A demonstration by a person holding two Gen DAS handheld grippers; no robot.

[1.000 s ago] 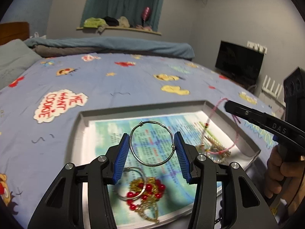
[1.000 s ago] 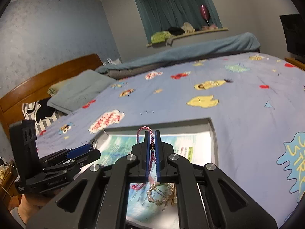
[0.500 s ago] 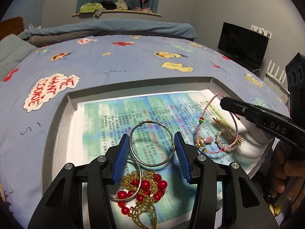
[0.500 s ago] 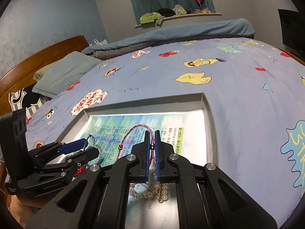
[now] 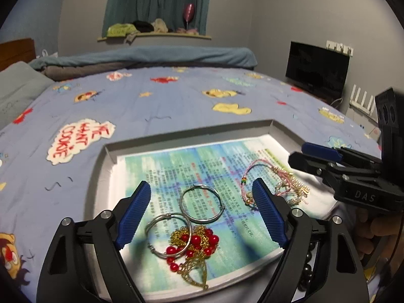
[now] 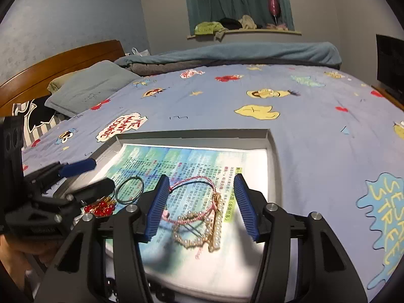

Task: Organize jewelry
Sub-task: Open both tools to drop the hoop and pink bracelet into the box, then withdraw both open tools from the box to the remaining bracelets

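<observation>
Left gripper point(image 5: 202, 212) hovering, jaws spread wide, over hoops point(image 5: 202, 207) lying on tray point(image 5: 108, 174) paper. Right gripper point(image 6: 199, 207) likewise gaping above pink bracelet point(image 6: 192, 197), touching neither.

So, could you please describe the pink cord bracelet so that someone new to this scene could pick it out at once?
On the bed lies a grey tray lined with a blue-green printed sheet. The pink cord bracelet lies on the sheet's right part, beside a gold pearl hair clip. Unlike the two silver hoops and the red bead piece, it is a thin braided cord with a small multicoloured bead.
</observation>
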